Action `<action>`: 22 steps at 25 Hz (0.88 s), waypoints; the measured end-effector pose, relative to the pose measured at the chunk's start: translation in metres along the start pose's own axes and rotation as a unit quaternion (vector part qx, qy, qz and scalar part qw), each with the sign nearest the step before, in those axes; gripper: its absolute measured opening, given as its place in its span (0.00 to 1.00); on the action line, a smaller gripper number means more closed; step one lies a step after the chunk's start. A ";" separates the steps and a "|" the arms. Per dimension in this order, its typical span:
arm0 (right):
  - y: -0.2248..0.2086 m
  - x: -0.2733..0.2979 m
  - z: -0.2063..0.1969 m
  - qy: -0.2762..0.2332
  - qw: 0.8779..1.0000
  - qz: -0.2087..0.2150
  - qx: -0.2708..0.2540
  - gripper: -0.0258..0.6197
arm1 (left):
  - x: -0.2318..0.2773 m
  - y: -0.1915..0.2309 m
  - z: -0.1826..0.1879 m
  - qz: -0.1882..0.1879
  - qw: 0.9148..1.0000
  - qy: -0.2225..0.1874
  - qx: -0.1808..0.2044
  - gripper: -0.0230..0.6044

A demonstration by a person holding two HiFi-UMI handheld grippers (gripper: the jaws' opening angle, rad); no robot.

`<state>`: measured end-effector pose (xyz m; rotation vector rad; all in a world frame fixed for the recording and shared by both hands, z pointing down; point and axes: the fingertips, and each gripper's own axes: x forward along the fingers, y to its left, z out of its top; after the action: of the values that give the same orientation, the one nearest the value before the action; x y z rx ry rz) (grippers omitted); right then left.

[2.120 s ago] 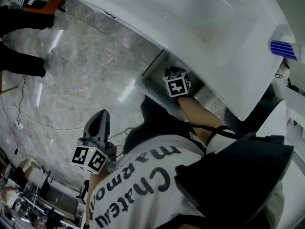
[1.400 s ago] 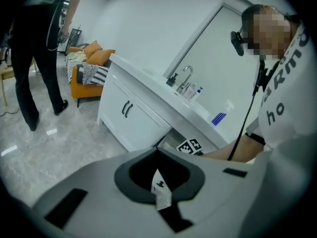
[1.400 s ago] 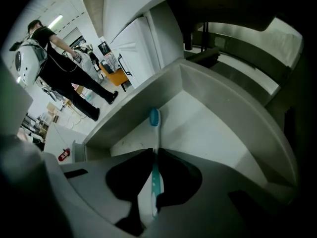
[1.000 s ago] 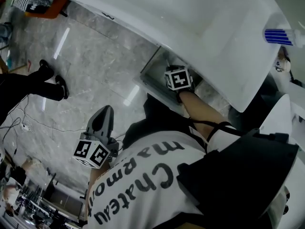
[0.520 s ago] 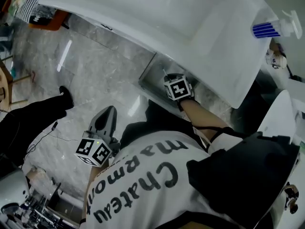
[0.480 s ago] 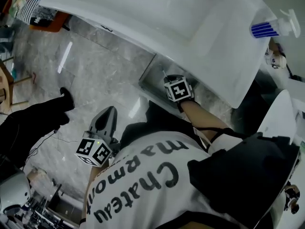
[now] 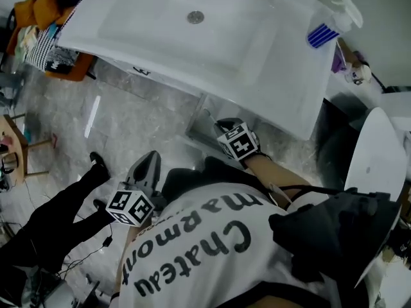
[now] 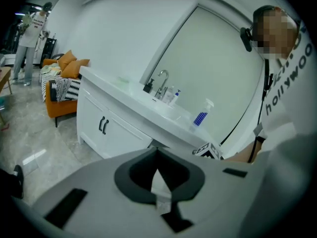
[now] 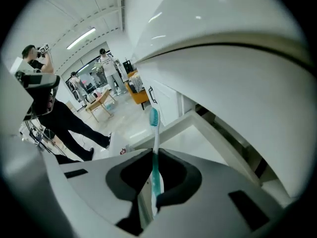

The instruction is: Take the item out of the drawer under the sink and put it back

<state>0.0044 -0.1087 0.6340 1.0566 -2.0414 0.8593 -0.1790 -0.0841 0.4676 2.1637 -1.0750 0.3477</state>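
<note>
At left, the left tongs [image 7: 151, 162] hang over the grey marble floor [image 7: 128, 108], their jaws clenched tip to tip with nothing between them. Further right, the right tongs [image 7: 225, 126] grasp a slim teal-and-white plastic toothbrush [image 9: 155, 133] by its handle. Its bristle head points away, over the open white drawer [image 9: 198, 135] beneath the white rectangular sink [image 7: 192, 43].

— What's the toothbrush [image 9: 154, 128] like?
— Slim, with a teal and white handle and a teal bristle head. It stands nearly upright, clamped by the handle between the right gripper's [image 9: 154, 151] jaws, head sticking out past the tips.
— And the drawer [image 9: 168, 129]?
— White, pulled open under the sink [image 7: 160, 18]. The brush is just over its front rim.
</note>
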 end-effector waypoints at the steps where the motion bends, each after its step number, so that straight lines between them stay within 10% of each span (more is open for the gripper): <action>1: 0.001 -0.005 0.002 -0.006 1.000 -0.001 0.003 0.11 | -0.001 0.000 0.004 -0.003 1.000 -0.004 0.003 0.05; 22: 0.044 -0.146 0.083 -0.195 0.969 -0.116 0.101 0.11 | 0.008 -0.021 0.076 -0.174 0.983 -0.023 0.060 0.05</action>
<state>0.0100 -0.0940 0.4606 1.6522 -2.1132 0.7962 -0.1620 -0.1314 0.4066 2.4239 -0.6938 0.2050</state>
